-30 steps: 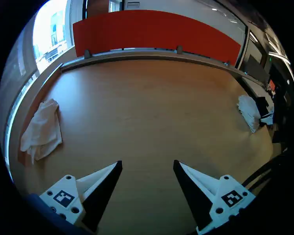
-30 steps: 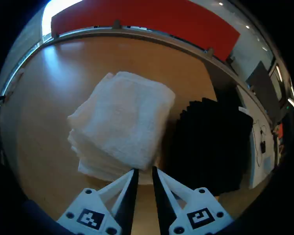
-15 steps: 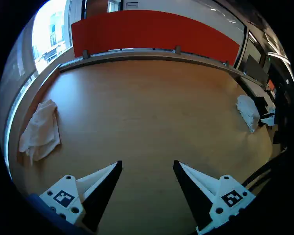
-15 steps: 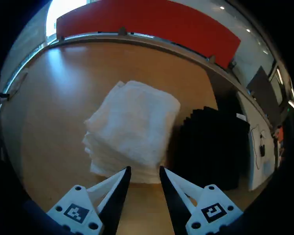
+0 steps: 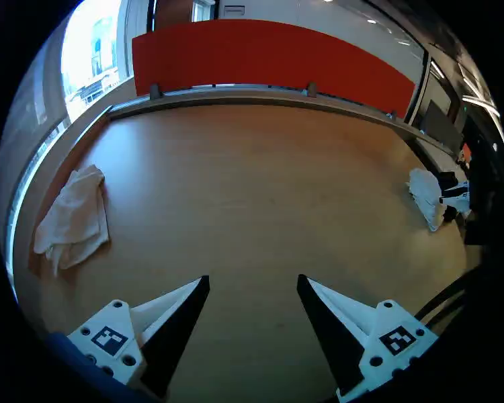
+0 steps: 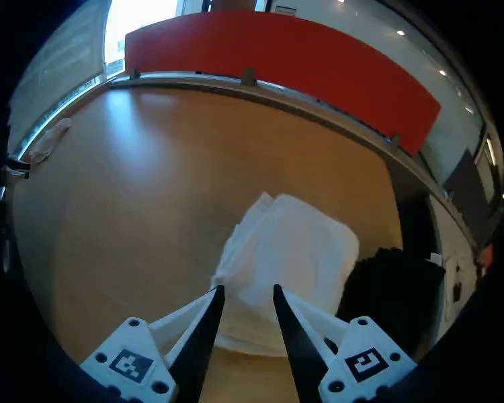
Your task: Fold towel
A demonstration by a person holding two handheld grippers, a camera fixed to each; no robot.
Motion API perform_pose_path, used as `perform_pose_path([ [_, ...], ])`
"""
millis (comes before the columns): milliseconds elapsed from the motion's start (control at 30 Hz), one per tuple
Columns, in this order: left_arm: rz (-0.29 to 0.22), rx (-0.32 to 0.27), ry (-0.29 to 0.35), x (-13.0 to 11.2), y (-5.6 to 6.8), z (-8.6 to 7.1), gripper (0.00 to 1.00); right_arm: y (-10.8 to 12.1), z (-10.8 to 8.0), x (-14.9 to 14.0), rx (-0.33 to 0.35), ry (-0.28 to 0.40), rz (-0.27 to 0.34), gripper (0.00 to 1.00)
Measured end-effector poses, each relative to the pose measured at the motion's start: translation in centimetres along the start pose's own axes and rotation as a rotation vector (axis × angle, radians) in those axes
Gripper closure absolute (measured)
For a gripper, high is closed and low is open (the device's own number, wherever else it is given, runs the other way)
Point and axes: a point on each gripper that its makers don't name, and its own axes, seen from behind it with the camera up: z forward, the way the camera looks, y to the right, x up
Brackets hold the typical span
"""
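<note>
step: likely between towels. the folded stack [image 6: 289,275] sits squared at the table's right edge; the loose towel [image 5: 72,218] lies crumpled at the left edge, not yet folded.
right gripper [image 6: 246,290]: released, nothing between its fingers, hovering over the stack's near edge.
left gripper [image 5: 252,282]: spread wide, empty, above bare wood near the front edge.
next move: probably a reach across to the loose towel. it calls for finding a corner or hem, then pulling the cloth to the open middle to lay it flat.
surface: table [image 5: 252,174], pale glossy wood, raised rail along the back edge.
room: red partition [image 5: 272,57] behind the rail; bright window [image 5: 91,47] past the back left corner; black ribbed thing [image 6: 400,295] just beside the stack, contact unclear.
</note>
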Motion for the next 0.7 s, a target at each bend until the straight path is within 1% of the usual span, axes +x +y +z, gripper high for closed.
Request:
perform_pose_path([
  [167,-0.016,0.012,0.0,-0.3,-0.8,-0.3,0.03,-1.3,0.9,0.8,0.022,0.0,-0.019,0.45],
  [367,-0.022,0.017,0.001,-0.4,-1.2,-0.5,0.03,-1.6,1.6,0.5,0.029,-0.013,-0.026,0.46],
  [433,-0.021,0.018,0.001,-0.4,-1.2,-0.6,0.03,-1.6,1.7,0.3,0.03,-0.019,-0.027,0.53],
  [567,-0.019,0.019,0.002,-0.3,-1.3,-0.7,0.03,-1.4,1.9,-0.2,0.022,-0.03,-0.032,0.73],
  [700,-0.018,0.018,0.003,-0.2,-1.2,-0.7,0.03,-1.3,2.0,-0.3,0.02,-0.027,-0.034,0.91],
])
